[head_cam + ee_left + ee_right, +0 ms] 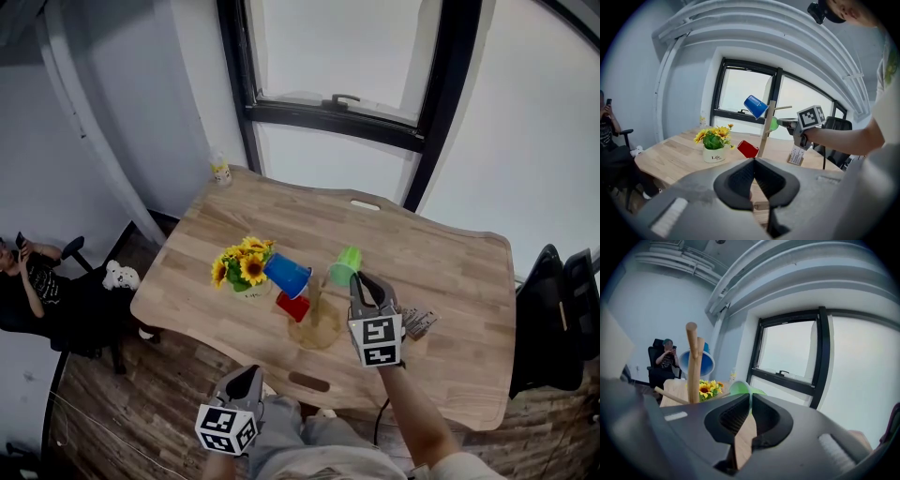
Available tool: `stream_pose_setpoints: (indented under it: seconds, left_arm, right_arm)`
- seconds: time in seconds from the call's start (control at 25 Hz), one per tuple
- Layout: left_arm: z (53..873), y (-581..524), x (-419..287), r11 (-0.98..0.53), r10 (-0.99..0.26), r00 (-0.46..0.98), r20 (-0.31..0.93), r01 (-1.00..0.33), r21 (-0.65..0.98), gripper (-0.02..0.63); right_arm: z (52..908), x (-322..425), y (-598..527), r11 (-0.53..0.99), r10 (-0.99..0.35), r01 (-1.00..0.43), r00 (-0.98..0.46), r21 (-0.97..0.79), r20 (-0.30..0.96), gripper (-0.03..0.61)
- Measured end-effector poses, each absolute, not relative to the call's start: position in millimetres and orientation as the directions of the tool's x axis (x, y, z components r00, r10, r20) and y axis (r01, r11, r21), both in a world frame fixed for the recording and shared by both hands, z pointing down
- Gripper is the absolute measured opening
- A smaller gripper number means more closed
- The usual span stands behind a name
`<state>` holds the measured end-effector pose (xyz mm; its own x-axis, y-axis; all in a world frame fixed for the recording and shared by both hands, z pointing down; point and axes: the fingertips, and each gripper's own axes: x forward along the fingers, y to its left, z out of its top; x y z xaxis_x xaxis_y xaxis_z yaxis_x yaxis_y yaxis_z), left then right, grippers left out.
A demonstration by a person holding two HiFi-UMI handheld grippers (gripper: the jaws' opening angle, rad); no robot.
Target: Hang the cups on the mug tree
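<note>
Pinched at the lens, the green cup (pixel 740 389) has its thin rim between the jaws of the right gripper (pixel 750 397), which are clamped on it. That cup hangs in the air just right of the mug tree (pixel 319 302), near the top of the trunk. I cannot tell whether it has caught a peg yet. From this gripper the trunk lies to the left and slightly ahead, and it stands upright. The cup's long axis is close to level, so I judge the coming move to be a short sideways slide onto a branch.

Across the trunk the blue cup (pixel 286 275) sits high and the red cup (pixel 293 306) low, so that side is crowded. The sunflower pot (pixel 246 267) stands just beyond them. Bare table (pixel 450 281) lies open to the right for backing out.

Down by the table's near edge, well away from the tree, the left gripper (pixel 247 375) has its jaws together on nothing
</note>
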<state>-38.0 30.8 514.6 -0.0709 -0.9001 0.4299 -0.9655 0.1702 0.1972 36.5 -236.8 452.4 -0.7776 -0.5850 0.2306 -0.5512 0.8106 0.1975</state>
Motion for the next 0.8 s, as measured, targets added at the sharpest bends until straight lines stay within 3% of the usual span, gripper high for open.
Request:
stream_pose_setpoints:
  seconds: [0.4, 0.8]
  left_arm:
    - [519, 31, -46, 0.172, -0.898, -0.065, 0.436, -0.962, 0.21, 0.005]
    - [519, 18, -42, 0.13, -0.901, -0.025, 0.433, -0.968, 0.216, 0.005]
  right_arm:
    - [458, 23, -205, 0.692, -0.601, -0.373, -0.772, 0.618, 0.208, 0.018]
    - [465, 19, -197, 0.66, -0.602, -0.322, -0.767, 0.679, 0.221, 0.02]
